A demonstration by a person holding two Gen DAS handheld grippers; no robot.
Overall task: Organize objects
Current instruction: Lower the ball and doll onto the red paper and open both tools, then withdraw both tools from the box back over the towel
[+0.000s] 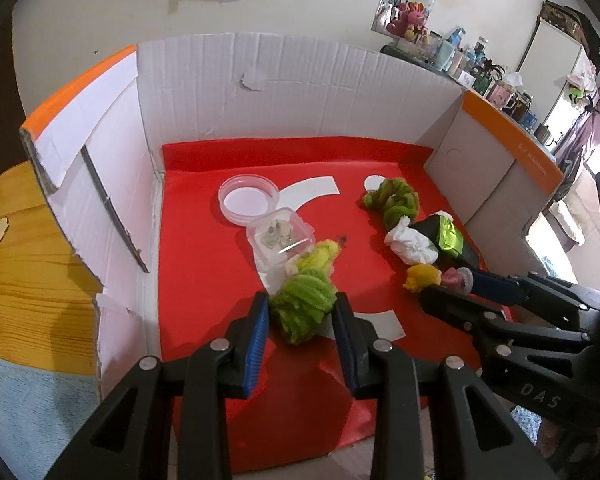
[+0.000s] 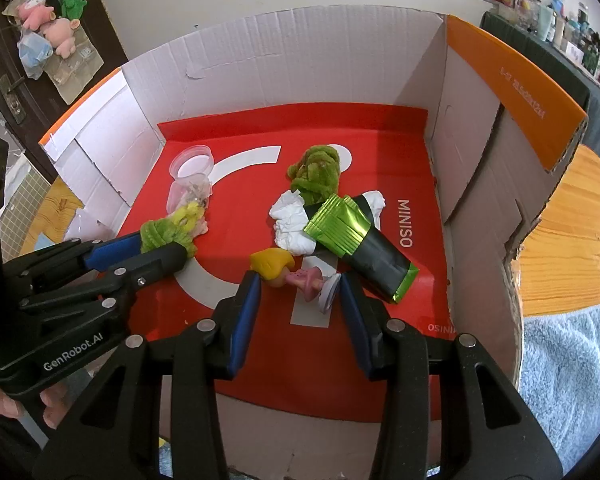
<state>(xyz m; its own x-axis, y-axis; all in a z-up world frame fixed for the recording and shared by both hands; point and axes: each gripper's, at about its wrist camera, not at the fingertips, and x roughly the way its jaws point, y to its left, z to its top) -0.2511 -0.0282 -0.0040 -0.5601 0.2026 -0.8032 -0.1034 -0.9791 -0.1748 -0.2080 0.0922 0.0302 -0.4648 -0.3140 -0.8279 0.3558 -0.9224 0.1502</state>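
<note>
Inside the cardboard box (image 2: 320,60), on its red liner (image 2: 380,152):
Left gripper (image 1: 302,312): jaws clenched on a green chenille bundle (image 1: 304,312), near the liner's left edge.
Right gripper (image 2: 298,280): jaws astride a pink-and-yellow toy figure (image 2: 296,274); contact unclear.
Centre: second green bundle (image 2: 318,174), white cloth (image 2: 290,222), black-and-green pouch (image 2: 360,244).
Far-left corner: clear lid (image 1: 248,200), clear box (image 1: 280,238).

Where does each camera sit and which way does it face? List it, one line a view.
Left wrist: behind the left gripper, looking down-forward at the fuzzy green yarn bundle it clamps.
Right wrist: behind the right gripper, looking down at the yellow-headed pink plastic toy it clamps; a hand's fingers show lower left.
Shared: red paper mat, white cardboard box, both grippers.
</note>
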